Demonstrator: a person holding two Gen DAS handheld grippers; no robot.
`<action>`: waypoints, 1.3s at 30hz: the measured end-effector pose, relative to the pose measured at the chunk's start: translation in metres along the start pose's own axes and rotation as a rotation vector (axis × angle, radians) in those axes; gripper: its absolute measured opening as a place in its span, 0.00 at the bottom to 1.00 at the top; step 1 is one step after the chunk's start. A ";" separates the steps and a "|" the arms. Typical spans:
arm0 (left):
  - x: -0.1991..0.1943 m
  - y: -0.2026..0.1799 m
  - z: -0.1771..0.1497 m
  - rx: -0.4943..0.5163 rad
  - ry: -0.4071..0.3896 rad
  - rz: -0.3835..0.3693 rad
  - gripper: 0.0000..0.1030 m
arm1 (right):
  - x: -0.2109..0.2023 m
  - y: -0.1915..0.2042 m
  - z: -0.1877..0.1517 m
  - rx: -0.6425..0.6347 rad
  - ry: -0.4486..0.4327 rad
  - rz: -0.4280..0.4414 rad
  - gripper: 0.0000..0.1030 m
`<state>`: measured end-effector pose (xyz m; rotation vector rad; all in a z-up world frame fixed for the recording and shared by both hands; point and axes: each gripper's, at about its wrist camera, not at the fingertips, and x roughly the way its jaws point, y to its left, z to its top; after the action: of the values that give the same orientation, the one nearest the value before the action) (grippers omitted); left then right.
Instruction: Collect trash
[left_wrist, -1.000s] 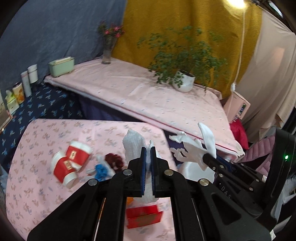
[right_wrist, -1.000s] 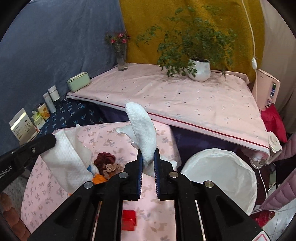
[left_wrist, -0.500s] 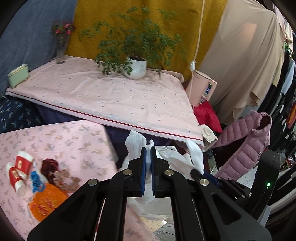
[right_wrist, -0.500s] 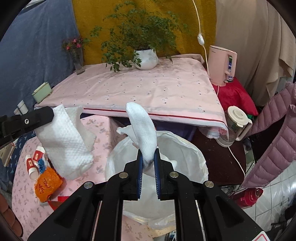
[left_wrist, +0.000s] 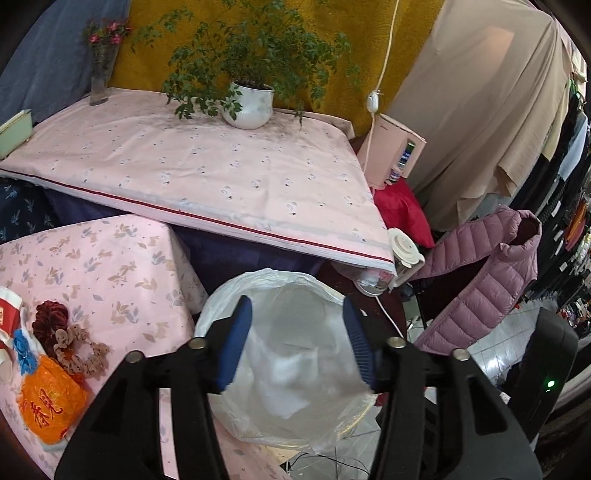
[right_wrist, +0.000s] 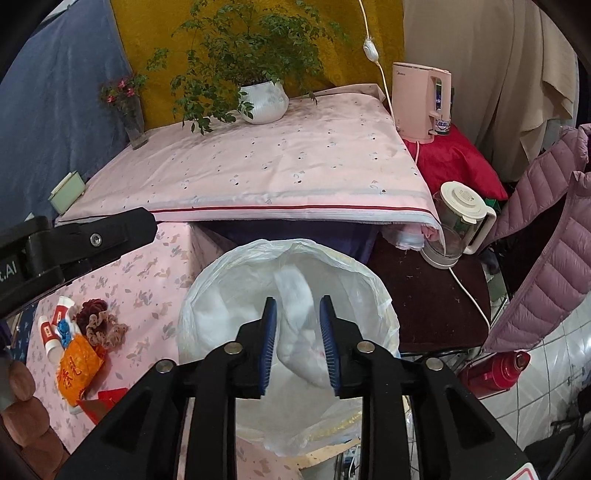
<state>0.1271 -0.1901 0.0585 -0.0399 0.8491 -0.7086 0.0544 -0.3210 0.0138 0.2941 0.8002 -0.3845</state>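
Note:
A bin lined with a white plastic bag (left_wrist: 280, 280) (right_wrist: 236, 269) stands beside the small pink table. My left gripper (left_wrist: 297, 341) is open and empty above the bag; a blurred white tissue (left_wrist: 295, 373) lies inside it. My right gripper (right_wrist: 297, 345) is open above the bag, and a white tissue (right_wrist: 295, 306) is dropping between its fingers, blurred. On the small table lie an orange wrapper (left_wrist: 48, 398) (right_wrist: 77, 365), red-and-white cups (right_wrist: 55, 321), a dark red scrunchie (left_wrist: 50, 321) and a red packet (right_wrist: 99, 402).
The left gripper's arm (right_wrist: 74, 240) crosses the left of the right wrist view. A larger pink-clothed table (left_wrist: 207, 170) holds a potted plant (left_wrist: 247, 107) and vase. A kettle (right_wrist: 458, 221), pink appliance (right_wrist: 421, 99), red flask (right_wrist: 495, 369) and purple jacket (left_wrist: 484, 280) stand right.
Both grippers swung right from the small table to above the bin, then opened. Each has let go of its white tissue, which falls into the bag.

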 end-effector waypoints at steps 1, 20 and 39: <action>0.000 0.002 -0.001 0.001 0.001 0.010 0.52 | -0.001 0.001 0.000 -0.002 -0.007 -0.003 0.34; -0.045 0.088 -0.026 -0.130 -0.065 0.223 0.66 | -0.021 0.062 -0.010 -0.085 -0.042 0.064 0.56; -0.108 0.249 -0.121 -0.409 -0.027 0.407 0.89 | 0.001 0.179 -0.089 -0.240 0.093 0.222 0.72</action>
<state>0.1328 0.0948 -0.0253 -0.2358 0.9293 -0.1466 0.0770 -0.1264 -0.0265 0.1742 0.8854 -0.0656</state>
